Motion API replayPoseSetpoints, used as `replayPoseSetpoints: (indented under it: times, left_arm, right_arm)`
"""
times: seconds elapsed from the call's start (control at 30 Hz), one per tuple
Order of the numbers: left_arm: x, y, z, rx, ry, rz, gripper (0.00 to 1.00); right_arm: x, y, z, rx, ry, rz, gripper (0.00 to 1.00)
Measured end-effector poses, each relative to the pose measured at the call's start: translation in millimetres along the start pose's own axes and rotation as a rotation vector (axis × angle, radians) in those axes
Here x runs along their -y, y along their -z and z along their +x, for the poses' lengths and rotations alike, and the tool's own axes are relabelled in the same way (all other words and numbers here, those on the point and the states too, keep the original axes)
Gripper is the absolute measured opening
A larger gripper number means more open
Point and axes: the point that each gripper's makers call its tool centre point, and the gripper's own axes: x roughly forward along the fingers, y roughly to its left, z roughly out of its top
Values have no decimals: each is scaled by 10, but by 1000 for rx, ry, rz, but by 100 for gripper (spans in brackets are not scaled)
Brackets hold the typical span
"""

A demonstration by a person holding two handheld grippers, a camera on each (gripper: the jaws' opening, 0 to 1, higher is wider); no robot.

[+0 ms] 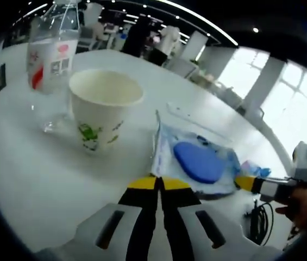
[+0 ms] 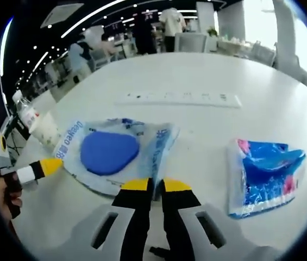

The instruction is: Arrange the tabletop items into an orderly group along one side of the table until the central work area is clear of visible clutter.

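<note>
Both claws, left claw (image 1: 160,184) and right claw (image 2: 156,185), pinch opposite edges of the blue pouch (image 2: 110,152). Recommend dragging it flat toward the paper cup (image 1: 105,109), avoiding the water bottle (image 1: 50,60).

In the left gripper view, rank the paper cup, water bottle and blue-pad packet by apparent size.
1. Blue-pad packet and paper cup: look alike, unranked.
2. Water bottle: smaller-looking, but farther away and cropped, so unsure.

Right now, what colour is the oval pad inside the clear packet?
Blue oval pad, clearest in the right gripper view.
</note>
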Motion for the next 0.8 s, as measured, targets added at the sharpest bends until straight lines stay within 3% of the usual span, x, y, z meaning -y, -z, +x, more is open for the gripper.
replayPoseSetpoints:
  times: [0.1, 0.17, 0.27, 0.43, 0.8]
  left_arm:
    - [-28, -8, -13, 12, -14, 5, 2]
    - [-37, -34, -35, 28, -20, -47, 3]
    - [-84, -108, -79, 51, -53, 48, 7]
    - [-69, -152, -159, 62, -38, 12, 10]
    - [-7, -313, -407, 85, -35, 77, 20]
  right_arm:
    - [2, 2, -1, 3, -1, 2, 8]
    - [31, -21, -36, 27, 11, 40, 9]
    - [65, -94, -106, 82, 21, 64, 10]
    - [52, -153, -205, 136, 6, 112, 20]
    - [44, -263, -403, 201, -29, 116, 37]
